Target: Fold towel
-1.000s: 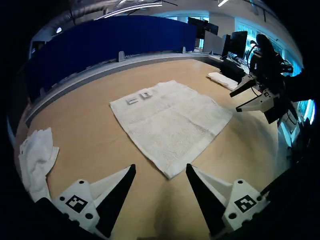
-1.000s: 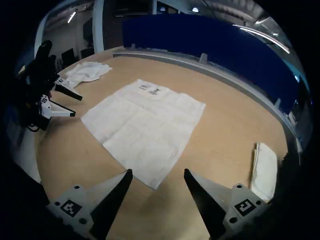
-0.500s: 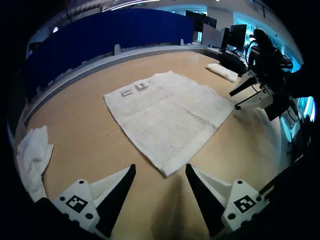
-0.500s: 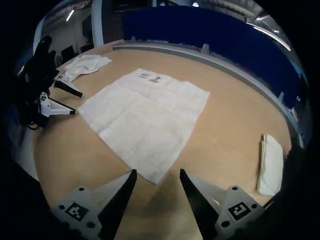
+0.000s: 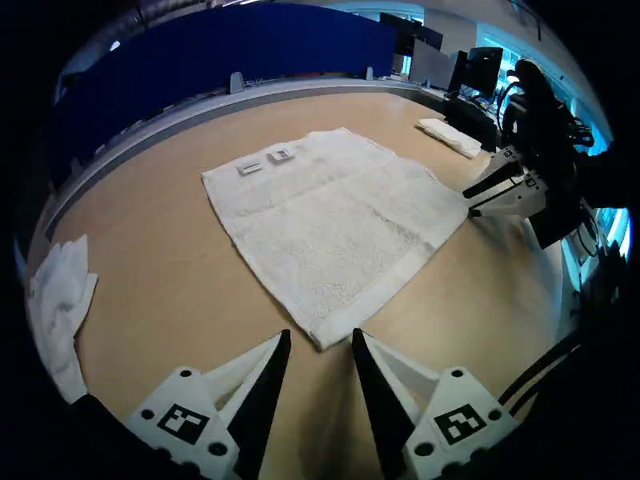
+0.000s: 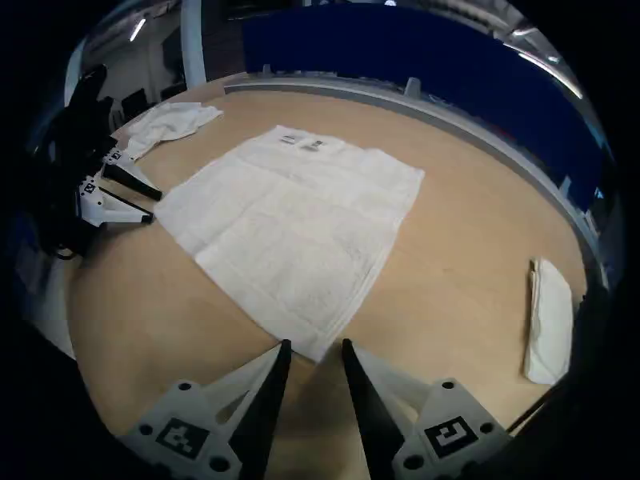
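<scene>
You had the white terry towel (image 5: 336,224) spread flat and unfolded on the pale wooden tabletop (image 5: 152,264), two small tags at its far edge. Your left gripper (image 5: 320,334) sat at one near corner of the towel, its fingers a narrow gap apart with the corner's tip lying in that gap. Your right gripper (image 6: 316,342) was at the other near corner, fingers likewise slightly parted and gripping nothing. Whether either pair of tips already touched the cloth could not be told from these angles. A crumpled white cloth (image 5: 60,296) and a folded white towel (image 5: 452,136) lay well apart from the towel, on opposite sides. This looked like the corner-grasp step before the first fold: next you needed to pinch both corners, lift together and carry them over to the far edge
</scene>
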